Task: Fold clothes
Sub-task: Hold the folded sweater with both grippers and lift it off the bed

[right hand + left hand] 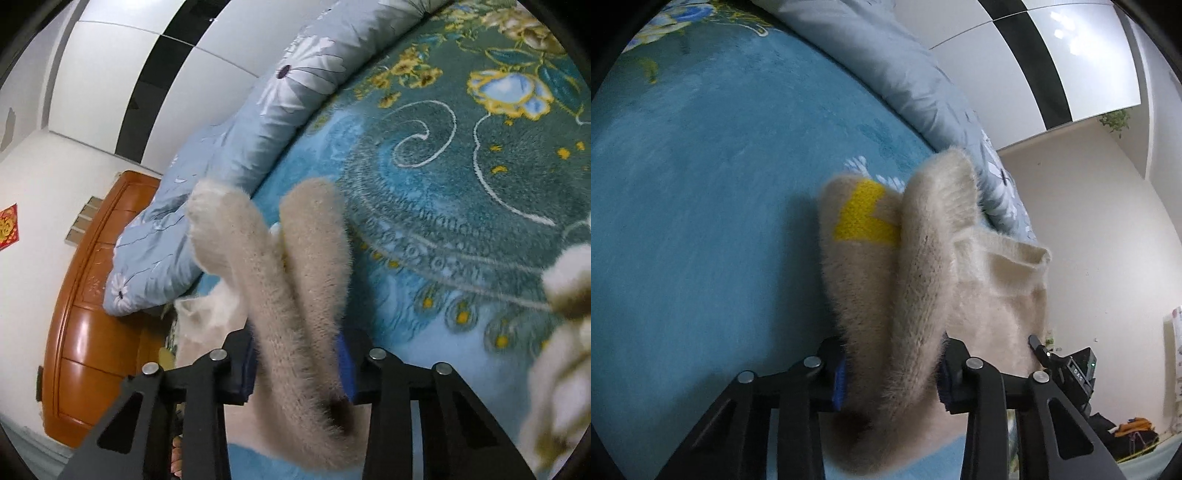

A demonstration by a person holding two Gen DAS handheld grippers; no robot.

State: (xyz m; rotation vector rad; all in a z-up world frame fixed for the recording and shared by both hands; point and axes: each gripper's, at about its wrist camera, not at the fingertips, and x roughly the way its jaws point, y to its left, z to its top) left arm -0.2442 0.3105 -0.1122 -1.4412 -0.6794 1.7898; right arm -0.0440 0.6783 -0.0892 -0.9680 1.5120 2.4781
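Above the blue blanket (pixel 701 221), I am holding a cream sweater (pixel 905 277) lifted and bunched. My left gripper (pixel 890 380) is clamping one thick fold of it, and my right gripper (pixel 295 369) is clamping another fold. Beside the blanket, a pale quilt (pixel 229 155) is lying. Judging by the loose hanging knit, I am still early: no flat, finished fold is showing yet.

A fuzzy cream sweater (pixel 916 266) with a yellow patch hangs bunched in thick folds above the bed.
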